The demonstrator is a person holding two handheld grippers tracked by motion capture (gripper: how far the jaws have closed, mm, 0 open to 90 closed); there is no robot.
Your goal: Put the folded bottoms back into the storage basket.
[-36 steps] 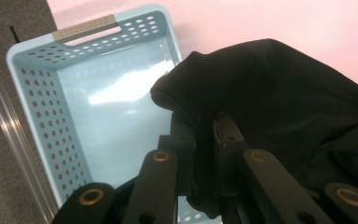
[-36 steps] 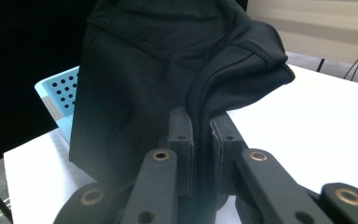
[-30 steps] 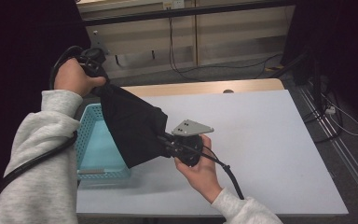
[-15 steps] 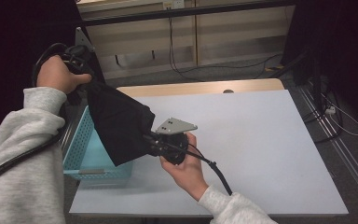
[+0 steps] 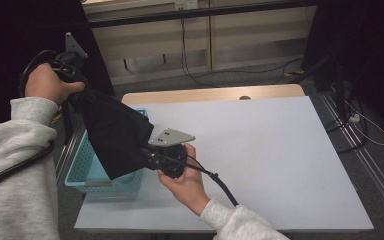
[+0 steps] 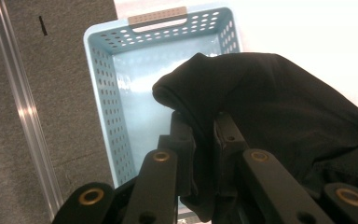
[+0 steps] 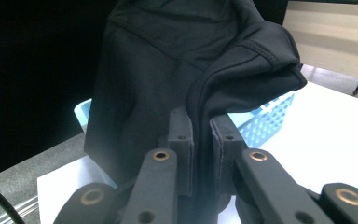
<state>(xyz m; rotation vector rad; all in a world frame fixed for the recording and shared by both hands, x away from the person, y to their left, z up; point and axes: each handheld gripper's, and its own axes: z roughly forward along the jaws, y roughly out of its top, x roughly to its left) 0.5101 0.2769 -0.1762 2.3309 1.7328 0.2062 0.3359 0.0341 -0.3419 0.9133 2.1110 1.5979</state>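
1. High view: black cloth [image 5: 112,135] hangs stretched above the blue basket [image 5: 87,172], strung between both grippers.
2. Left gripper [image 6: 203,140]: jaws clamped on a cloth fold, basket floor visible below.
3. Right gripper [image 7: 200,135]: jaws clamped on the hem, basket behind.

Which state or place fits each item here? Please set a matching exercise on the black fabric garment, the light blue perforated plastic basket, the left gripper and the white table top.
Things:
1. black fabric garment
2. light blue perforated plastic basket
3. left gripper
4. white table top

States or places:
A. sits at the table's left edge, nothing lying in it
B. raised high at the left, jaws shut on cloth
C. bare across its right half
D. hangs stretched between the two grippers, above the basket

Pairs: 1-D, 2-A, 3-B, 4-C
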